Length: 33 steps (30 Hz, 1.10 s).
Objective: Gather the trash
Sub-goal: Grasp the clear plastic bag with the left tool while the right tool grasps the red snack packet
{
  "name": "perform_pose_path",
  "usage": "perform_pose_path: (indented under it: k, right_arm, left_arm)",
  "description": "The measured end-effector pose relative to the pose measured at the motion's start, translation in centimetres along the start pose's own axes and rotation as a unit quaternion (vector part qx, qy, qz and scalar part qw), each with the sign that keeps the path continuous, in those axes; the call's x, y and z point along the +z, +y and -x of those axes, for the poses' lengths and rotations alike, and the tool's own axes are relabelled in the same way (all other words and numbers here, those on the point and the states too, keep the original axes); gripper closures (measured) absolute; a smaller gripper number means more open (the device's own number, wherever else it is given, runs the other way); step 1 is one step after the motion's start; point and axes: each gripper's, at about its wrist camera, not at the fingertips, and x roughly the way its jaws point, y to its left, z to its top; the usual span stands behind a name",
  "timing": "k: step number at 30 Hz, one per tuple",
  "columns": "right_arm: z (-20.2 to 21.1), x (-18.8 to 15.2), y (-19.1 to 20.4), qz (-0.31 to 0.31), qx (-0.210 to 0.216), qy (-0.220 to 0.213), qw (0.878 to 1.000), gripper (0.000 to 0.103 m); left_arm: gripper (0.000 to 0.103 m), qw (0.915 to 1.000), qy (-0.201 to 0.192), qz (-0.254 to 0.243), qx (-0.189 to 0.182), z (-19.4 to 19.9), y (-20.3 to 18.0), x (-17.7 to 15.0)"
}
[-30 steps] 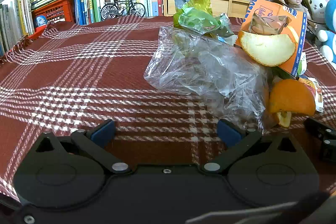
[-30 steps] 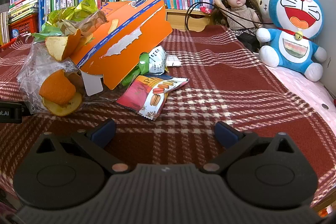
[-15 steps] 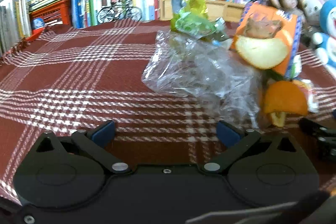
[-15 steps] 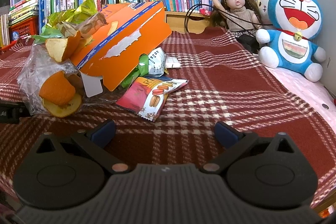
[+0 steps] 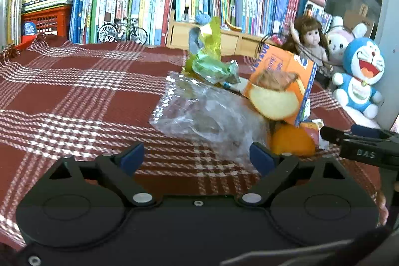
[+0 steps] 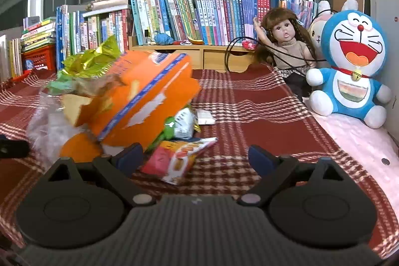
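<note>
In the left wrist view, the left hand-held gripper (image 5: 197, 156) had its jaws wide and closing, with only the checked cloth of the table (image 5: 74, 101) between the blue pads and nothing gripped. The trash sat heaped at about one o'clock from it: a crumpled clear plastic bag (image 5: 207, 114) nearest, a green wrapper (image 5: 209, 61) on top, a torn orange box (image 5: 286, 71) leaning behind with a pale peel (image 5: 274, 104) against it, and an orange peel (image 5: 291, 141) low at three o'clock. The right hand-held gripper (image 5: 359, 141) reached in from the three o'clock edge. The heap looked loosely stacked, so a pull on the slack bag could probably tip the box and spill the peels. In the right wrist view, the right hand-held gripper's jaws also stood wide and closing, empty, a red snack packet (image 6: 179, 158) lying just beyond them at eleven o'clock, with the blurred orange box at ten o'clock. The flat packet might slide on the cloth rather than lift. A doll (image 6: 284, 46) and a blue plush toy (image 6: 349, 66) sat at one to two o'clock, well apart from the trash.
</note>
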Motion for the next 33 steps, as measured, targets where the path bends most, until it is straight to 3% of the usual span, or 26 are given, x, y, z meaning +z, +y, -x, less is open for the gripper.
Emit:
perform_pose_path:
  k: [4, 10, 12, 13, 14, 15, 20, 33]
  right_arm:
    - [-0.7, -0.2, -0.4, -0.012, 0.009, 0.008, 1.0, 0.009]
    - [-2.7, 0.0, 0.7, -0.002, 0.028, 0.027, 0.999, 0.012]
    - [-3.6, 0.1, 0.7, -0.011, 0.038, 0.041, 0.998, 0.025]
    - [-3.9, 0.0, 0.6, -0.019, 0.044, 0.049, 0.998, 0.029]
    - [-4.2, 0.0, 0.4, -0.027, 0.048, 0.056, 0.997, 0.043]
    - [-4.3, -0.1, 0.4, -0.033, 0.051, 0.061, 0.996, 0.044]
    - [-3.3, -0.2, -0.1, -0.029, 0.051, 0.047, 0.997, 0.044]
    - [-1.6, 1.2, -2.0, -0.035, 0.002, 0.024, 0.999, 0.044]
  left_arm:
    - [0.001, 0.9998, -0.008, 0.009, -0.016, 0.2, 0.3, 0.7]
    - [0.001, 0.9978, 0.008, 0.041, -0.051, -4.0, -1.0, 1.3]
    - [0.01, 0.9976, 0.017, 0.046, -0.049, -5.5, -1.4, 1.2]
    - [0.025, 0.9965, 0.027, 0.054, -0.058, -6.2, -1.4, 1.2]
    - [0.043, 0.9944, 0.035, 0.068, -0.073, -6.7, -1.3, 1.1]
    - [0.046, 0.9928, 0.037, 0.08, -0.082, -7.0, -1.2, 1.0]
    - [0.054, 0.9963, 0.007, 0.054, -0.066, -5.8, -1.7, 1.4]
    - [0.055, 0.997, -0.069, 0.032, -0.013, -0.7, -0.4, 4.1]
